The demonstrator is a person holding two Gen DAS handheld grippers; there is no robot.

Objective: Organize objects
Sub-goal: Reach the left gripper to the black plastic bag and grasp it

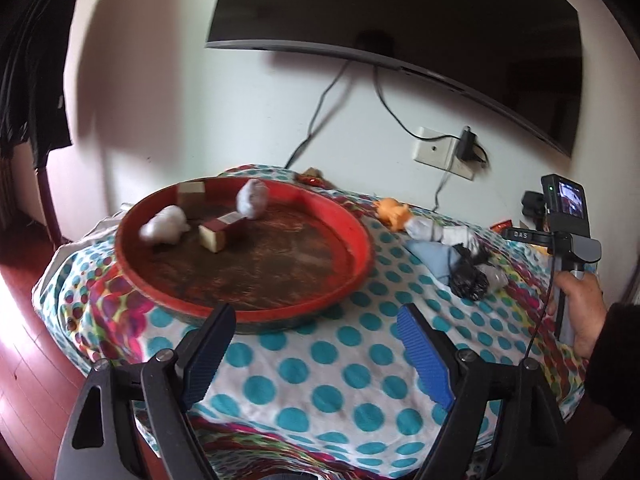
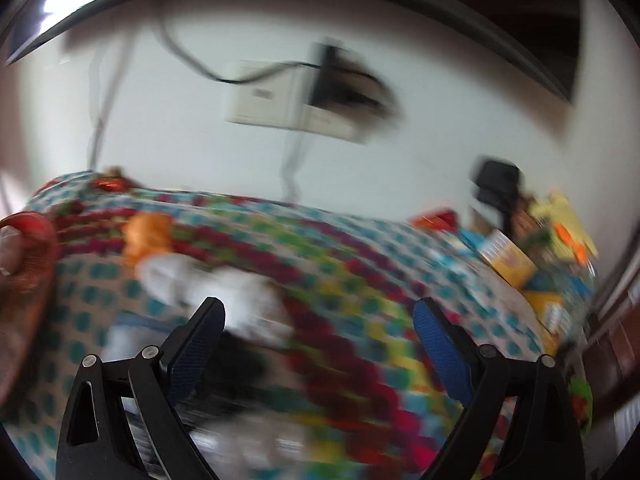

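Observation:
A round red tray [image 1: 352, 240] lies on the dotted cloth [image 1: 328, 364] and holds two white crumpled wads [image 1: 166, 226], a small wooden block [image 1: 191, 194] and a red-and-cream box [image 1: 222, 232]. My left gripper [image 1: 316, 322] hovers open just in front of the tray's near rim, nothing between its fingers. To the tray's right lie an orange toy [image 1: 394, 210], a blue pouch [image 1: 434, 256], a black bag [image 1: 468, 282] and white wrapped items [image 1: 448, 236]. My right gripper [image 2: 320, 316] is open and empty over that blurred pile; the orange toy [image 2: 146, 236] shows beyond it.
A hand [image 1: 580, 308] holds the right gripper's handle at the right edge of the left wrist view. A television [image 1: 400, 12] hangs on the wall above a socket [image 1: 436, 148] with cables. Yellow boxes [image 2: 516, 260] crowd the table's far right. Red floor [image 1: 24, 360] lies left.

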